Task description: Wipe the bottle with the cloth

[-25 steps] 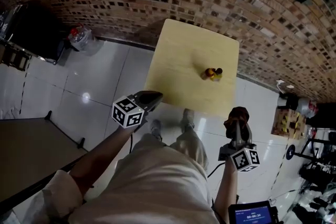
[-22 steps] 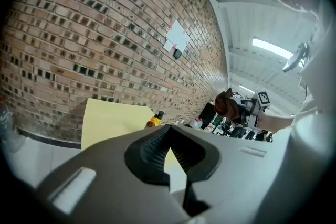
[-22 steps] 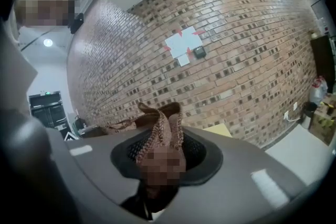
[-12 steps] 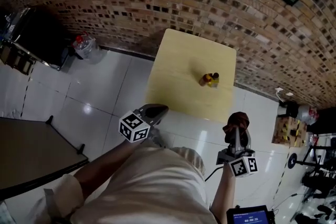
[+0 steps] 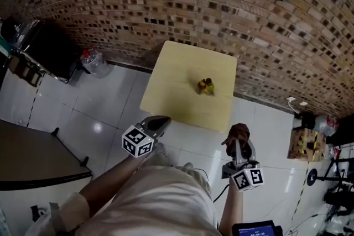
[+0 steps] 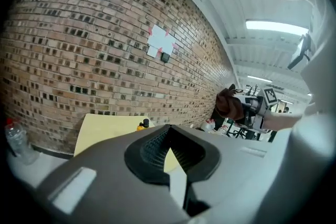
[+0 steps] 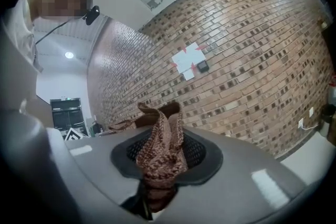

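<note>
The small yellow bottle [image 5: 206, 86] is being left standing, as a second ago, right of the middle of the yellow tabletop [image 5: 177, 77] by the brick wall [image 5: 138, 3]. The brown cloth [image 5: 237, 132] is still being gripped between the fingers of the right gripper [image 5: 239, 140], bunched above them. The left gripper [image 5: 160, 120] is being held with its fingers pressed together on nothing. Both grippers are being held just short of the tabletop's near edge, well apart from the bottle. The left one is no longer being seen over that edge.
</note>
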`<state>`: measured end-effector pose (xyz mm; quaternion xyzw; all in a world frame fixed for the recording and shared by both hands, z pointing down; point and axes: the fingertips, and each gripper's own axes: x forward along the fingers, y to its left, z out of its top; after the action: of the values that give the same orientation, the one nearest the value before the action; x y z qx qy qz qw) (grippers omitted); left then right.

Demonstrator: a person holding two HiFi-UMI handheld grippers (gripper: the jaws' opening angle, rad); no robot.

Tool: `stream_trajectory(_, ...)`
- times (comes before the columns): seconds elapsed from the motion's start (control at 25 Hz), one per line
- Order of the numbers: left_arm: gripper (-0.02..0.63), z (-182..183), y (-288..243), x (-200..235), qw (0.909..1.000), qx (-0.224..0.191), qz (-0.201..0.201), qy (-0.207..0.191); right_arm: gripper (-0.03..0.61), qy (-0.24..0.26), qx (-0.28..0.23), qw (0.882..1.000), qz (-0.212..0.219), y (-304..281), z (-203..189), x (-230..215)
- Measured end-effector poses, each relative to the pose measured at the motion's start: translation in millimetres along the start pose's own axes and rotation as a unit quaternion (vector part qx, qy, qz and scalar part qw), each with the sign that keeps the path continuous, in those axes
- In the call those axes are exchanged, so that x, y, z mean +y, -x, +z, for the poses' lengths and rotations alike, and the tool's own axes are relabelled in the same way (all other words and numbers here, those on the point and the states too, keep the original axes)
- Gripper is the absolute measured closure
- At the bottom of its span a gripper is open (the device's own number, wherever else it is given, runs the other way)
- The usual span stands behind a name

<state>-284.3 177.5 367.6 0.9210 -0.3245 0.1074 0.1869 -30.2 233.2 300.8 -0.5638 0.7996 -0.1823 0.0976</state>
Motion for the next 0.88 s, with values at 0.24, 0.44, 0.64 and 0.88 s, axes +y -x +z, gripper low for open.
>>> stream_trajectory(0.24,0.597,-6,5,-31,0.9985,0.000,0.054,-0.012,0.480,-0.001,0.016,0.999,0.031,29,-9,-22)
stream_trajectory(0.44,0.597,-11,8,-53,0.9978,-0.004,0.066,-0.002,0.488,0.008,0.030,0.999,0.042,43,-20,-26)
stream_trajectory(0.64,0.597,-8,1,-60,0.9987,0.008,0.045,-0.024,0.489,0.009,0.021,0.999,0.049,39,-15,-12)
stream_trajectory(0.88,0.597,-3,0,-58,0.9992,-0.006,0.039,-0.011,0.489,0.016,0.024,0.998,0.049,37,-20,0)
